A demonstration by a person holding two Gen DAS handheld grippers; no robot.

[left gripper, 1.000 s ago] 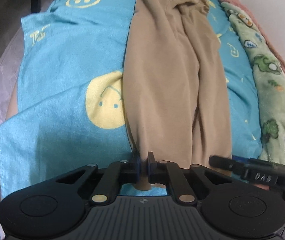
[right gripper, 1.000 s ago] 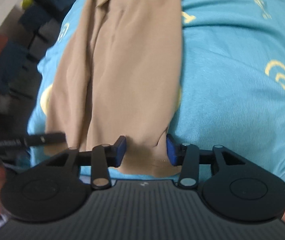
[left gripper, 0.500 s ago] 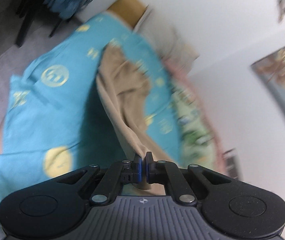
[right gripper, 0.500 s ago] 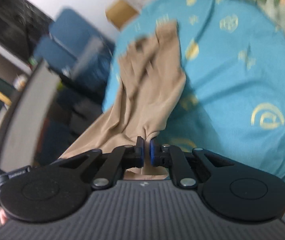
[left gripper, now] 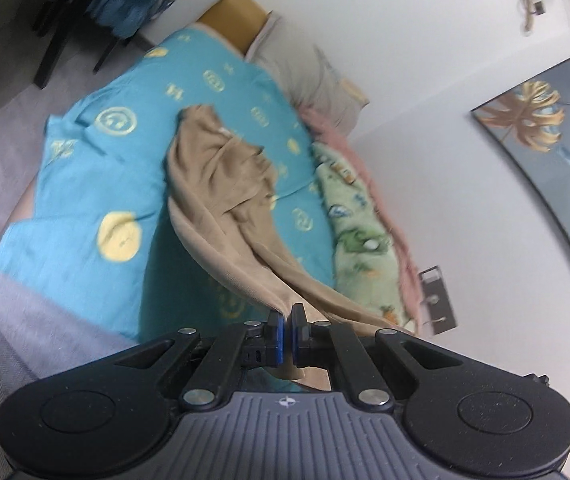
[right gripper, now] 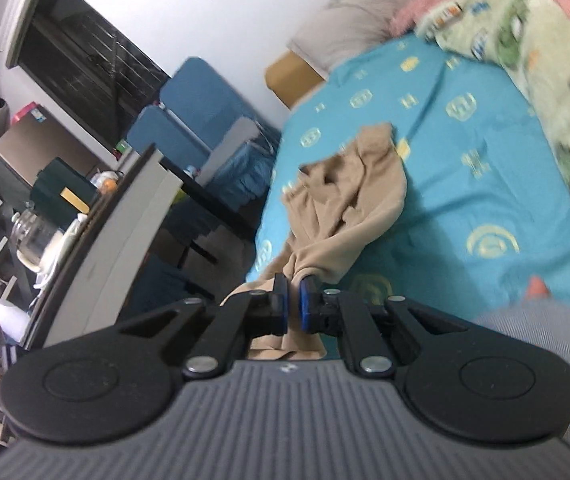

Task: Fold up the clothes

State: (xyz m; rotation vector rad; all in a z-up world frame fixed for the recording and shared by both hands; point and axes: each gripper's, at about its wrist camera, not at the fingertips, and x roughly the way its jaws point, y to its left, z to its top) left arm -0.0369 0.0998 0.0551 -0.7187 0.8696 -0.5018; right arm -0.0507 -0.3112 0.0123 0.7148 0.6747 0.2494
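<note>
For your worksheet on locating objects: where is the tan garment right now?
The tan fabric garment stretches up off the blue patterned bedsheet, its near end clamped in both the left tool and right tool.

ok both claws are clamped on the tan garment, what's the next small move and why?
Probably carry both ends forward toward the far end. The left claw and right claw each pinch the tan garment lifted off the blue sheet, while its far part lies bunched there.

A bed [left gripper: 85,184] under a turquoise sheet meets a white wall [left gripper: 405,40], a framed leaf picture [left gripper: 545,120] hanging beside it.
</note>
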